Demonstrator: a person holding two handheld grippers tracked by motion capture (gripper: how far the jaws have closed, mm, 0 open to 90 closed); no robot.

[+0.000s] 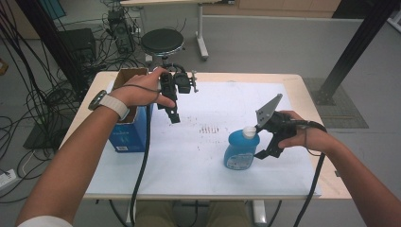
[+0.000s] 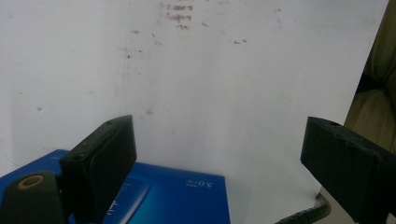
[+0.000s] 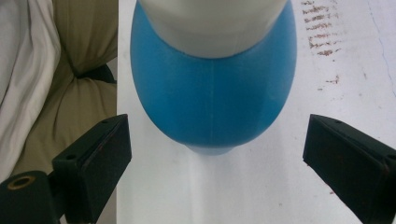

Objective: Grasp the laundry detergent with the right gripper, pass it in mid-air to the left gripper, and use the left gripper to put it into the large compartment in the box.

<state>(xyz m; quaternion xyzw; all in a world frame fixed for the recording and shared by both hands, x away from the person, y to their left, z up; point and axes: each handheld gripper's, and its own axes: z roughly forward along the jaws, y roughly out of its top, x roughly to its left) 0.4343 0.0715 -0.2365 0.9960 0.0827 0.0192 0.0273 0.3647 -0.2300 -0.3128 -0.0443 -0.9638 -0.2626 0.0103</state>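
Observation:
A blue bottle (image 1: 240,150) with a white cap (image 1: 249,132) stands upright on the white sheet (image 1: 198,165) at the front right. My right gripper (image 1: 261,140) is open just to its right, jaws spread toward it. In the right gripper view the bottle (image 3: 212,93) sits ahead of the open right gripper (image 3: 217,163), not touched by either jaw. My left gripper (image 1: 174,116) hangs above the sheet beside a blue box (image 1: 130,130), pointing down. In the left gripper view the left gripper (image 2: 219,158) is open and empty, above the box (image 2: 177,196).
The blue box has an open brown cardboard top (image 1: 128,78) and stands at the table's left edge. A black stool (image 1: 162,41) stands beyond the table. Cables (image 1: 33,94) lie on the floor at left. Brown stains (image 1: 208,128) mark the sheet's middle.

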